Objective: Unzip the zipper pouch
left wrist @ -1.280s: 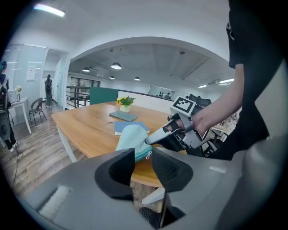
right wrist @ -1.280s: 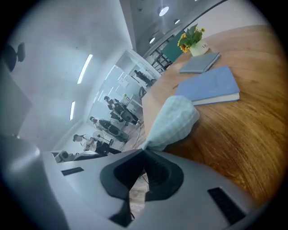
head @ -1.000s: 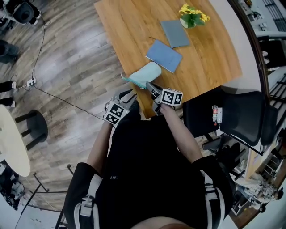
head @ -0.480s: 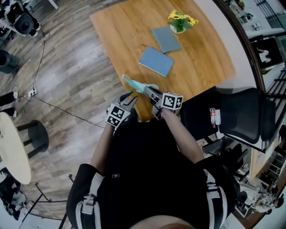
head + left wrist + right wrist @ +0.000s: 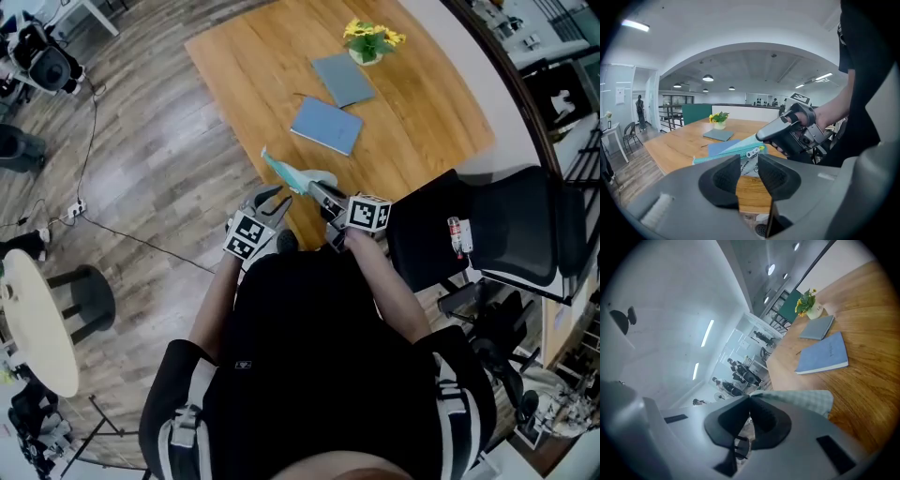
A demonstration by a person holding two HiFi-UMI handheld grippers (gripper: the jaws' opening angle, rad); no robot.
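Light-brown wooden table [image 5: 412, 112] fills the background. Off its near edge, the left gripper [image 5: 267, 199] stands released and empty, the white zipper pull [image 5: 753, 152] just ahead. The pale checked pouch with a teal zipper [image 5: 298, 178] stretches leftward from the right gripper [image 5: 321, 194], which is clenched on its end.
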